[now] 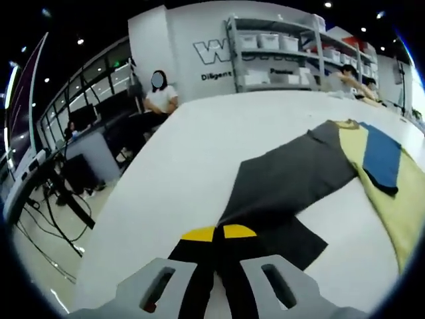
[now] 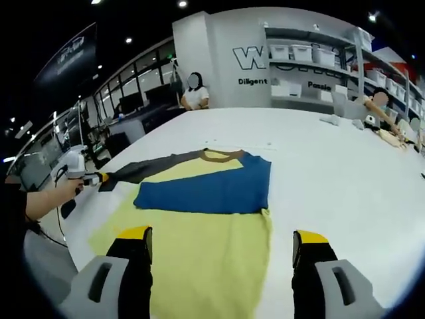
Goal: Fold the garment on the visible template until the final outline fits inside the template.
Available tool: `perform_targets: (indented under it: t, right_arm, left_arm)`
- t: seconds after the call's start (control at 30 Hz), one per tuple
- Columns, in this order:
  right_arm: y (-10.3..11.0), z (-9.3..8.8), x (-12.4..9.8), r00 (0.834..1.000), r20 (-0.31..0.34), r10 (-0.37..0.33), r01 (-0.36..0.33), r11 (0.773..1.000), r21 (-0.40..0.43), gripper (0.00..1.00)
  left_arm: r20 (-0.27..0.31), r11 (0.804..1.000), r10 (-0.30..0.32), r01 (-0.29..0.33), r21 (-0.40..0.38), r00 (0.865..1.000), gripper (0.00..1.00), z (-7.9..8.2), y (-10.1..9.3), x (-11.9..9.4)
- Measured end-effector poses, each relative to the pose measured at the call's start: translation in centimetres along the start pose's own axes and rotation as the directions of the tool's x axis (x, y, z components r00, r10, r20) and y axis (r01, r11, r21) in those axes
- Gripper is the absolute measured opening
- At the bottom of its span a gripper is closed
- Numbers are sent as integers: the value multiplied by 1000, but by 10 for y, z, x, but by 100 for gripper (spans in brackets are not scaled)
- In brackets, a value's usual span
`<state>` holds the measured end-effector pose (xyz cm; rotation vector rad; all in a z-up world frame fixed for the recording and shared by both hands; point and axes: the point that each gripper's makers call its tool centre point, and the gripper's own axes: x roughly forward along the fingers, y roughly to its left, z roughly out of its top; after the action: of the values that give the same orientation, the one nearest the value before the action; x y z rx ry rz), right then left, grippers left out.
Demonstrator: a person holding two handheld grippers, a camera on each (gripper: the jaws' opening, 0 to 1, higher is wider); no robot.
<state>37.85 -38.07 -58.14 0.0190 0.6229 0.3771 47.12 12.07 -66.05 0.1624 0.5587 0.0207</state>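
Left gripper view: left tool clamped on grey sleeve (stretched); right tool apart.

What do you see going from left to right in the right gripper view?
The other tool pinching the grey sleeve → blue sleeve folded across the yellow shirt → bare white table.

Left gripper, jaws closed on the grey sleeve end; right gripper, jaws spread wide, poised above the garment hem.
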Motion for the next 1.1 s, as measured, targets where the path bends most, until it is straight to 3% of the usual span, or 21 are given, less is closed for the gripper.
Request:
perform_targets:
  t: [0.53, 0.67, 1.1]
  right_arm:
    - [10, 2, -10, 1000, -10, 3, -4, 999, -42, 93]
    - [18, -2, -12, 999, -19, 42, -42, 999, -4, 96]
    - [24, -6, -19, 998, -41, 56, -57, 998, -8, 99]
  left_arm:
    - [25, 999, 18, -17, -34, 1000, 0, 22, 4, -3]
    - [38, 999, 13, -12, -43, 999, 0, 30, 4, -2]
    - [111, 998, -16, 22, -53, 994, 0, 67, -14, -5]
